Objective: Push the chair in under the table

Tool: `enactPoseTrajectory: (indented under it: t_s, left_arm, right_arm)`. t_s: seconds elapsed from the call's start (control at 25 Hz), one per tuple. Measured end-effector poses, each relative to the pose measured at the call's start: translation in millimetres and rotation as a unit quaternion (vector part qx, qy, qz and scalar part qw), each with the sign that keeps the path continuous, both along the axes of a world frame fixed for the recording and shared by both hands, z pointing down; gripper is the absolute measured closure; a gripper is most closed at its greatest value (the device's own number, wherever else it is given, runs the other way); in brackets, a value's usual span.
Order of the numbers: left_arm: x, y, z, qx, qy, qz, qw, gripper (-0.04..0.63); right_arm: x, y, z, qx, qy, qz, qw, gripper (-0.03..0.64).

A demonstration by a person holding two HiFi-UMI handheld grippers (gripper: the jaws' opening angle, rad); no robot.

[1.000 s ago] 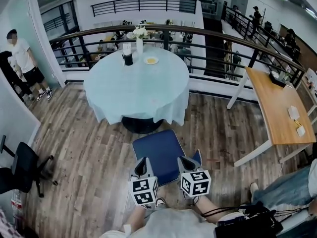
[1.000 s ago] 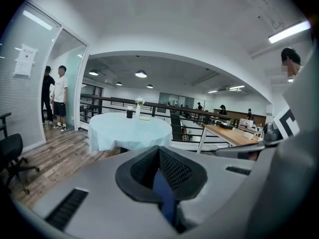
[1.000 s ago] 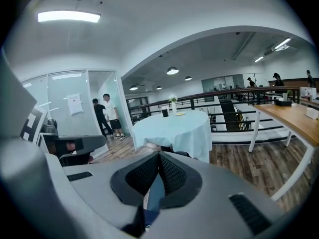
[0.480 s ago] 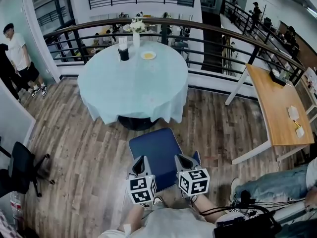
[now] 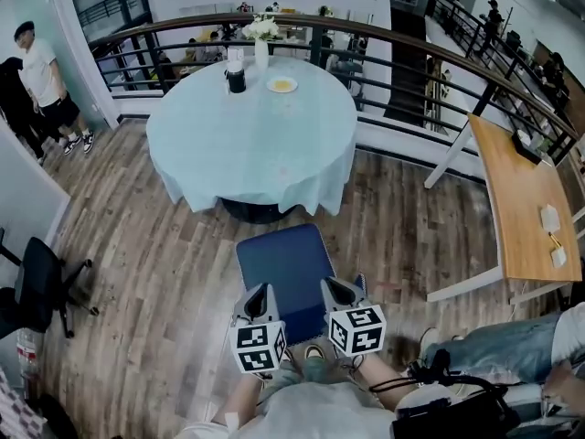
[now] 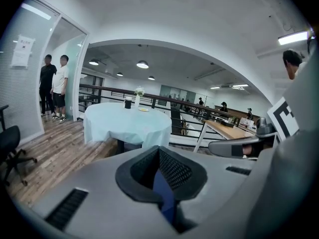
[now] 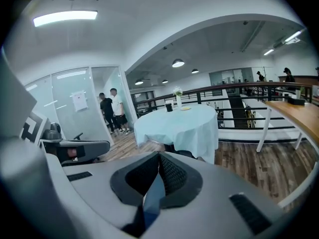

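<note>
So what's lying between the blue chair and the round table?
Nothing: only a short strip of bare wood floor separates the chair from the hem of the table cloth. The head view shows it.

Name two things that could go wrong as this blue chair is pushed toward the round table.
1. The tablecloth hangs low. The blue chair could snag its hem and drag it, which might topple the flower vase near the table's far edge.
2. The left gripper and right gripper pinch only the thin top edge of the chair back, so either may slip off or the chair may veer off line.
</note>
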State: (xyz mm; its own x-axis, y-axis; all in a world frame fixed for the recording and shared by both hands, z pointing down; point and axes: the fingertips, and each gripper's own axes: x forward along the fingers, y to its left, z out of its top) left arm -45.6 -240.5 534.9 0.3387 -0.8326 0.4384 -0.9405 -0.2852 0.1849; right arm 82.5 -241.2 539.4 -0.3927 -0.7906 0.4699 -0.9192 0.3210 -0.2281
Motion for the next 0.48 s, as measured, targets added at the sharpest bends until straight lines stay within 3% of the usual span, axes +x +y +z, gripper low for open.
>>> enactPoseTrajectory:
  t_s: [0.12,0.28,0.48]
  left_arm:
    - [6,1,6,-0.007,0.0,-0.007,1.0,0.598]
    - [25,10,20,-0.041,0.005,0.029,0.9987,0.593]
    - [44,27,45,-0.105,0.01,0.096,0.9897,0.44]
  right_arm:
    - [0,-5,2,0.002,0.0,-0.024,1.0,0.6]
    - [-8,-1,15,-0.021,-0.028,-0.079,0.996,0.595]
    - [-15,8,35,-0.06,-0.037,-0.158,0.985,0.507]
